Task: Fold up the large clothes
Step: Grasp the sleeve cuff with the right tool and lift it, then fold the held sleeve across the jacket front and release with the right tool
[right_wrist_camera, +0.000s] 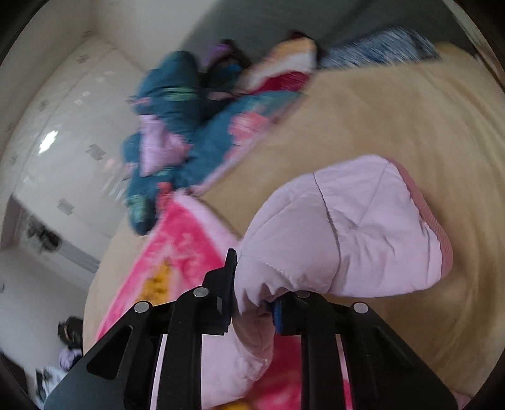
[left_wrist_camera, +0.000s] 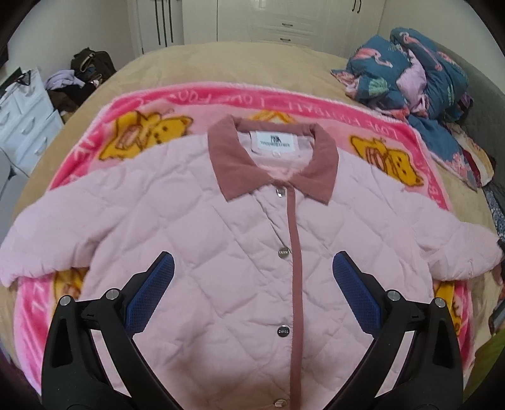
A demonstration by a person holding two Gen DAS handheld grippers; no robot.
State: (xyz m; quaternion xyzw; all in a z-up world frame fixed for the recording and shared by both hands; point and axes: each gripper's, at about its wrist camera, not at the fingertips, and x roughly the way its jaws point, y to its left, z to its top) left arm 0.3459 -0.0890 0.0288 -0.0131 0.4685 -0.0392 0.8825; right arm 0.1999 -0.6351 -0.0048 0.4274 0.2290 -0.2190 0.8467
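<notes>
Here, on a bed (left_wrist_camera: 195, 60) with a tan cover: a pink cartoon-bear blanket (left_wrist_camera: 372, 126) spread flat, and on it a pale pink quilted jacket (left_wrist_camera: 176, 202), front up, buttoned along a dusty-rose placket, collar toward the far side, both sleeves out to left and right. Visible down the front: 4 silver snap buttons (left_wrist_camera: 283, 253).

Above the near half of the jacket: left gripper (left_wrist_camera: 252, 284), fingers (left_wrist_camera: 151, 295) spread wide apart with blue pads, nothing between them, no contact with the cloth.

At the right edge of the bed: right gripper (right_wrist_camera: 254, 290), fingers closed tight on the jacket's right sleeve (right_wrist_camera: 347, 227) near the cuff, the cuff end with its rose trim lifted clear of the tan cover and bunched at the pinch.

Far right on the bed: a crumpled blue flamingo-print duvet (left_wrist_camera: 419, 69). Beyond the bed: white wardrobes (left_wrist_camera: 277, 22). Far left: a white drawer unit (left_wrist_camera: 25, 120) and a dark bag (left_wrist_camera: 91, 64). Right wrist view blurred.
</notes>
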